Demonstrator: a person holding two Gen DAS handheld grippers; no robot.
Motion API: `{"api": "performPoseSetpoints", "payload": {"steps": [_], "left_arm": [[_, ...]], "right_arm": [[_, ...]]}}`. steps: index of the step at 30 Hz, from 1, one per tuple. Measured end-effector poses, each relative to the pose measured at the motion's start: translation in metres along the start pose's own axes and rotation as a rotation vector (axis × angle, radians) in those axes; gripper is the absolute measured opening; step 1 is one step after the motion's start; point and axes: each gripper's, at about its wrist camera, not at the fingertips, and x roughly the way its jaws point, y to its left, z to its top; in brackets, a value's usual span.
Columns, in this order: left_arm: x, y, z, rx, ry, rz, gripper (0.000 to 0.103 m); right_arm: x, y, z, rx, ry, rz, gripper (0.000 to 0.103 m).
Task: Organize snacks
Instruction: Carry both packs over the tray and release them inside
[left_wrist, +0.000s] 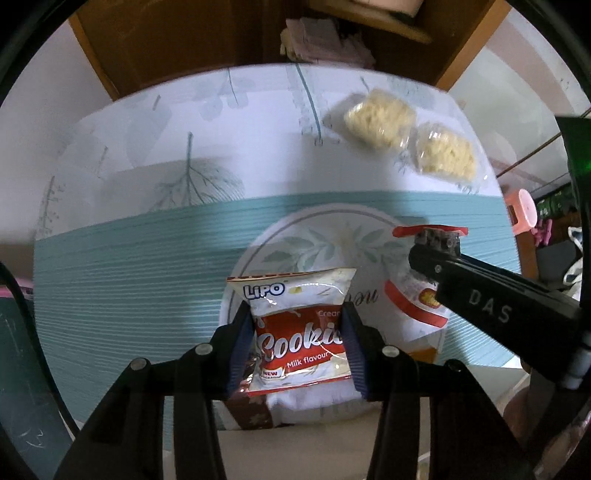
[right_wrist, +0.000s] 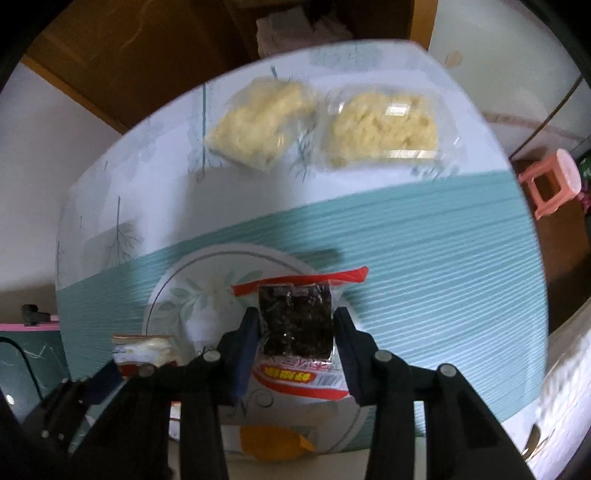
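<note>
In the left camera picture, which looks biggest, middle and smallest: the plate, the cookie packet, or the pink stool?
1. Plate, though packets cover part of it.
2. Cookie packet; it is nearer the camera, so it looks bigger than it really is.
3. Pink stool, far off at the edge and partly cut off, so its real size is unsure.

— What covers the counter (right_wrist: 424, 236)?
— A teal-and-white leaf-print cloth (left_wrist: 140, 258).
— And what lies on it?
— A floral plate (right_wrist: 166, 295) near the front edge; two clear noodle packets (right_wrist: 380, 125), side by side, toward the back.
</note>
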Motion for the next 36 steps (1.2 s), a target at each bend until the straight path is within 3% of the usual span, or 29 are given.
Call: {"api": "performPoseSetpoints", "payload": {"steps": [9,18,22,27,36], "left_arm": [[-0.088,-0.017,-0.013,0.037,-0.173,-0.025,0.045],[-0.184,-0.025,-0.066,0.049,-0.32,-0.074,0.045],[-0.207,-0.028,-0.101,0.061,-0.338,-0.069,0.045],[-0.216,-0.033,-0.143,0.068,-0.33,-0.049,0.045],[-0.199,-0.041,-0.2,0.067,-0.252,-0.004,0.046]], "right_arm": [[-0.083,-0.025,-0.013,0.027,-0.131,0.182,0.041],[-0.187,-0.032,-0.075,-0.067,-0.268,0.299,0.041],[-0.212,-0.036,-0.109,-0.115,-0.293,0.334,0.041],[-0.234,-0.036,-0.152,-0.199,-0.318,0.308,0.042],[-0.231,-0.041,-0.201,-0.253,-0.248,0.309,0.042]]}}
